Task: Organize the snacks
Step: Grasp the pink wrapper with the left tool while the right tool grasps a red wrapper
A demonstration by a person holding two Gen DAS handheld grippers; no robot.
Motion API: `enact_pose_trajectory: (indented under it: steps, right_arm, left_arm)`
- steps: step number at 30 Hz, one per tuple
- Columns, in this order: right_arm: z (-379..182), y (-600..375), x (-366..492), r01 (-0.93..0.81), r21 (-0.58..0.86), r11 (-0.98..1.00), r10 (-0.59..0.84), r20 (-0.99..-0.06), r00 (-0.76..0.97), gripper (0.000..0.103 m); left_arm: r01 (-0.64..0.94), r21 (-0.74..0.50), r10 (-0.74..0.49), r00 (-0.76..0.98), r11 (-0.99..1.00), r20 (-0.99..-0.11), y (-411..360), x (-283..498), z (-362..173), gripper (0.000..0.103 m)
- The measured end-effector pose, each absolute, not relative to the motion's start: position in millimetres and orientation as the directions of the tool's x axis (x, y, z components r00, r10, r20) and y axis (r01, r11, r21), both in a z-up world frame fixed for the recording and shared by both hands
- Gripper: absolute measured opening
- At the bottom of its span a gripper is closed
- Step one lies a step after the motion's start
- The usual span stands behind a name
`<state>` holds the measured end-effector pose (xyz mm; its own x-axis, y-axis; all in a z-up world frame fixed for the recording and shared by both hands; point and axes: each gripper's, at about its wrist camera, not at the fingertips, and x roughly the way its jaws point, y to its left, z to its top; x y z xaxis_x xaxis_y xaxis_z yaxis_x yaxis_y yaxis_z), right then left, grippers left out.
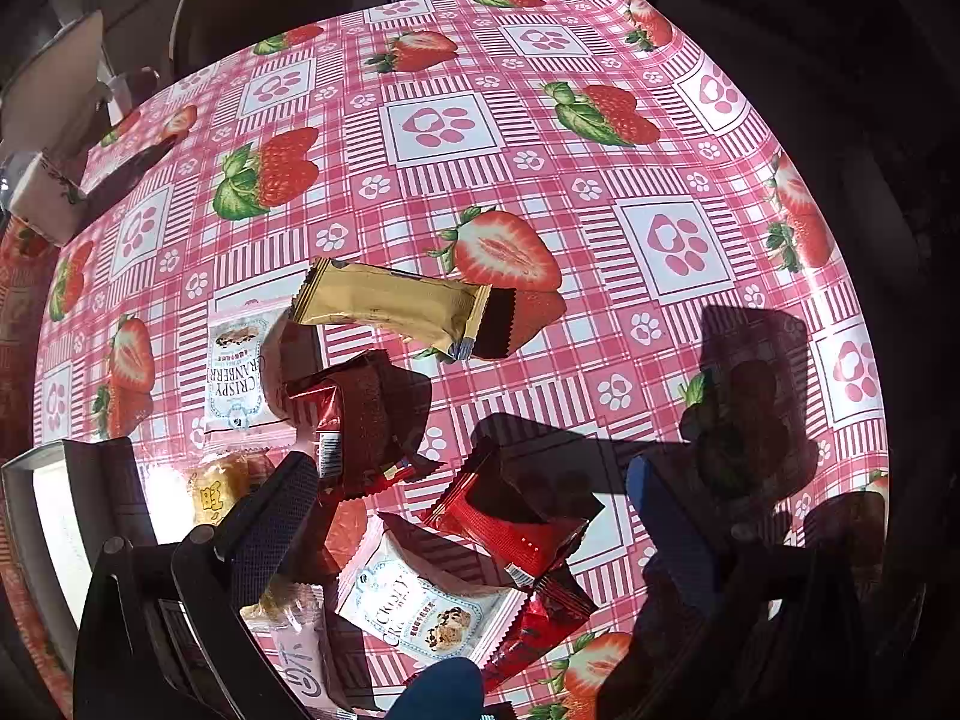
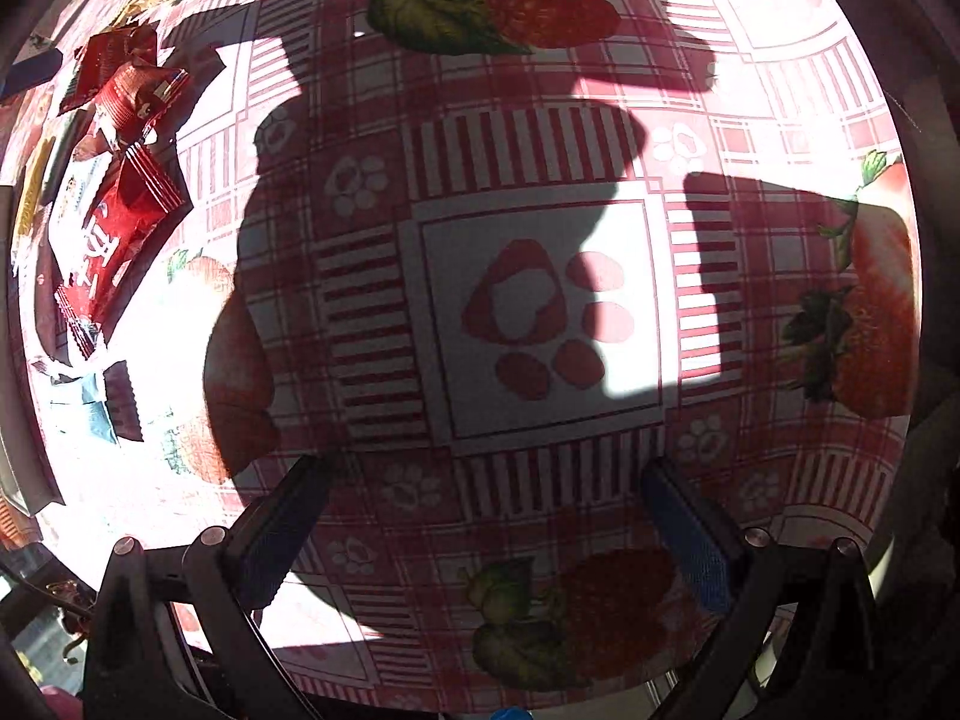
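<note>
- Fingers of the left gripper (image 1: 474,498) stand wide apart and hold nothing, above a loose pile of snack packets on the strawberry tablecloth (image 1: 540,138).
- Between them lies a red packet (image 1: 510,525); a white cranberry packet (image 1: 420,606) lies just below it, and a gold bar (image 1: 390,300) farther ahead.
- Right gripper (image 2: 486,510), fingers likewise spread and empty, hovers over bare cloth, with the red packets (image 2: 120,222) off to its left.
</note>
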<state>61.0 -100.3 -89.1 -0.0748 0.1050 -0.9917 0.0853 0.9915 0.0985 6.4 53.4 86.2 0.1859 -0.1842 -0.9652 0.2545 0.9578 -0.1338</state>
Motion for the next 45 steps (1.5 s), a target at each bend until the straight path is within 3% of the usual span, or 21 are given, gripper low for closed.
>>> enact_pose_trajectory:
  steps: [2, 4, 6, 10, 14, 19, 24, 28, 34, 41, 45]
  right_arm:
    - [-79.6, -98.8, 41.3, 0.085, 0.098, 0.992, 0.104, -0.992, -0.067, 0.103]
    - [-77.9, -100.0, 36.5, 0.087, 0.087, 0.992, 0.094, -0.992, -0.079, 0.103]
    - [-71.1, -99.4, 31.7, 0.108, 0.065, 0.992, 0.077, -0.992, -0.104, 0.103]
    - [-46.6, -63.5, 27.1, 0.110, 0.236, 0.966, 0.241, -0.969, -0.044, 0.103]
    - [-40.8, 14.3, 16.0, -0.118, 0.274, 0.954, 0.265, -0.960, -0.088, 0.103]
    - [-45.0, 75.8, 13.3, -0.352, 0.104, 0.930, 0.097, -0.995, -0.036, 0.103]
    - [-35.3, 33.0, 65.9, -0.145, 0.032, 0.989, 0.038, -0.999, 0.038, 0.103]
    - [-17.6, -13.0, 74.4, -0.010, 0.108, 0.994, 0.109, -0.993, 0.050, 0.103]
    - [-22.5, -35.6, 4.2, -0.004, 0.124, 0.992, 0.124, -0.992, -0.011, 0.103]
    - [-57.7, -49.8, -91.5, 0.055, 0.101, 0.993, 0.107, -0.987, -0.117, 0.103]
    - [-54.2, -52.2, -115.3, 0.055, 0.104, 0.993, 0.108, -0.992, -0.071, 0.103]
  left_arm:
    - [0.285, 0.014, -0.055, 0.232, 0.958, -0.971, 62.7, -18.3, 78.8, 0.103]
    - [0.295, 0.075, 0.007, 0.226, 0.952, -0.974, 80.5, -33.6, 77.0, 0.103]
    - [0.295, 0.096, 0.038, 0.195, 0.951, -0.980, 106.3, -45.0, 63.8, 0.103]
    - [0.248, 0.081, 0.057, 0.102, 0.965, -0.993, 143.1, -47.0, 26.9, 0.103]
    - [0.234, 0.108, 0.093, 0.075, 0.966, -0.993, 157.0, -43.1, 6.5, 0.103]
    - [0.152, 0.102, 0.095, 0.052, 0.983, -0.994, 180.8, -23.8, -6.1, 0.103]
    - [0.134, 0.088, 0.087, 0.018, 0.987, -0.996, 191.0, -16.6, -9.5, 0.103]
    - [0.150, 0.086, 0.085, 0.015, 0.985, -0.996, 181.8, -16.8, -8.8, 0.103]
    - [0.051, -0.004, -0.005, 0.012, 0.999, -1.000, 198.7, -26.1, -9.7, 0.103]
    - [0.057, -0.011, -0.011, 0.012, 0.998, -1.000, 208.5, -18.0, -3.9, 0.103]
    - [0.069, -0.012, -0.013, 0.018, 0.998, -1.000, 202.8, -23.6, -9.3, 0.103]
